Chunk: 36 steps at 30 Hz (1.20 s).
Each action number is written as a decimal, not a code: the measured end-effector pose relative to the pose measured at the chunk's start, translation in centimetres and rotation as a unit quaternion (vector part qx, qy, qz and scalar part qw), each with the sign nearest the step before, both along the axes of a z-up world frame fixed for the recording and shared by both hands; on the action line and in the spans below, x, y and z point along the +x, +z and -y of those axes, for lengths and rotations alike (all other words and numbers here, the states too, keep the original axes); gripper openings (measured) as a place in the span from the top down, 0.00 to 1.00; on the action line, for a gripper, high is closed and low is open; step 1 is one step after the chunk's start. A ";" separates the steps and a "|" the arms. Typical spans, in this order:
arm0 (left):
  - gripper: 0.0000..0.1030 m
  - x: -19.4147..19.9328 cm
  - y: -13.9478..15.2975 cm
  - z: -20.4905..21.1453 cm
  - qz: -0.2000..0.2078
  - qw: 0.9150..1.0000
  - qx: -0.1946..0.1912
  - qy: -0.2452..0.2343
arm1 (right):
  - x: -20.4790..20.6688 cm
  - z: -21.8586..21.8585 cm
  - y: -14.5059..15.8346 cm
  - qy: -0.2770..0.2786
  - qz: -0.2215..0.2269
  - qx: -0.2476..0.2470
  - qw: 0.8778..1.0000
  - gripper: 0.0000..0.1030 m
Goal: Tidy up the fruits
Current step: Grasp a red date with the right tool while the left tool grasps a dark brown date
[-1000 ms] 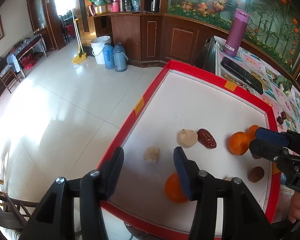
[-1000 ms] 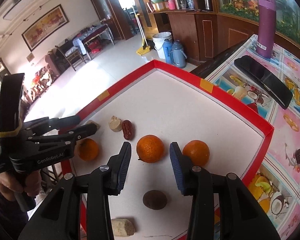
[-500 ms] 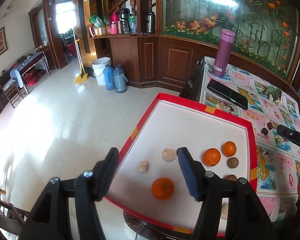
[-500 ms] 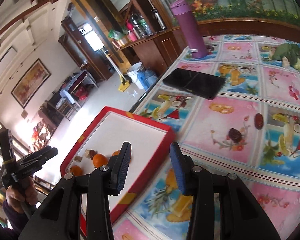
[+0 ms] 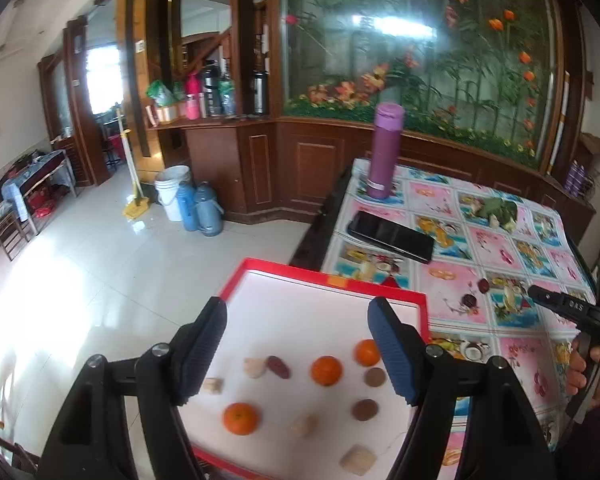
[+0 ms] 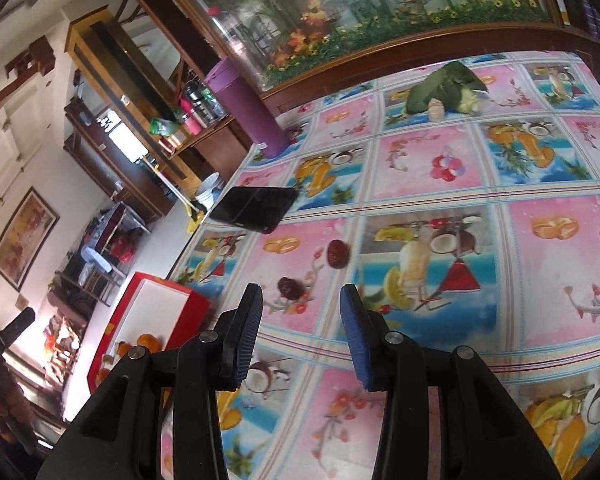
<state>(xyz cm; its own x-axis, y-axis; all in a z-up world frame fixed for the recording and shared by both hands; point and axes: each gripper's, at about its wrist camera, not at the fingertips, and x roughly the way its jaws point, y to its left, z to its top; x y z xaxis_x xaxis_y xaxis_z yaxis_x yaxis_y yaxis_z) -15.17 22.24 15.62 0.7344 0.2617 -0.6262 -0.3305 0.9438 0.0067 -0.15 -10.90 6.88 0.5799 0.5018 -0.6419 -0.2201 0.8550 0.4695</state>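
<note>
Above the red-rimmed tray (image 5: 418,300), left tongs (image 5: 298,350): raised well higher than a second ago, pads wide apart, holding nothing.

Right tongs (image 6: 300,336): swung off the tray and out over the fruit-print desk (image 6: 540,288); pads apart, empty.

Tray contents, left view: three oranges, at 7 o'clock (image 5: 241,418), centre (image 5: 326,370) and 2 o'clock (image 5: 366,352); red date (image 5: 278,366); two brown round fruits (image 5: 365,409); pale lumps (image 5: 255,367), kind unclear.

Strays on the desk, right view: two dark dates, one at 11 o'clock just ahead of the right tongs (image 6: 291,286), one farther at 12 o'clock (image 6: 337,253).

Judgement: the right tongs are likely turning to collect these strays for the tray.

Room: desk ahead is open; black phone (image 6: 254,209) at 10 o'clock, purple flask (image 6: 246,106) beyond, leafy bundle (image 6: 444,90) at 1 o'clock, all well apart. Tray's raised rim lies at 9 o'clock.
</note>
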 end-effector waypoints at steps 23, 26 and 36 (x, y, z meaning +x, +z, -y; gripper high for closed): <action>0.27 9.0 -5.9 11.9 -0.071 0.991 0.022 -0.111 | 6.8 -6.3 -4.6 0.017 -0.002 -0.156 0.988 0.69; 0.27 9.4 -6.0 11.9 -0.075 0.991 0.014 -0.106 | 7.0 -6.4 -5.0 0.022 0.001 -0.170 0.985 0.73; 0.27 13.0 -8.0 14.2 -0.102 0.991 -0.014 -0.085 | 7.5 -0.6 -3.5 -0.024 -0.007 -0.102 0.994 0.83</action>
<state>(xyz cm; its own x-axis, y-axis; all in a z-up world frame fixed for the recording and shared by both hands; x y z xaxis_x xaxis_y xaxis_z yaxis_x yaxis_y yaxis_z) -2.15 8.00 7.60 0.6235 0.1266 -0.7715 -0.1617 0.9863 0.0311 7.32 -10.27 3.39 0.5900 0.3325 -0.7357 -0.1719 0.9421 0.2879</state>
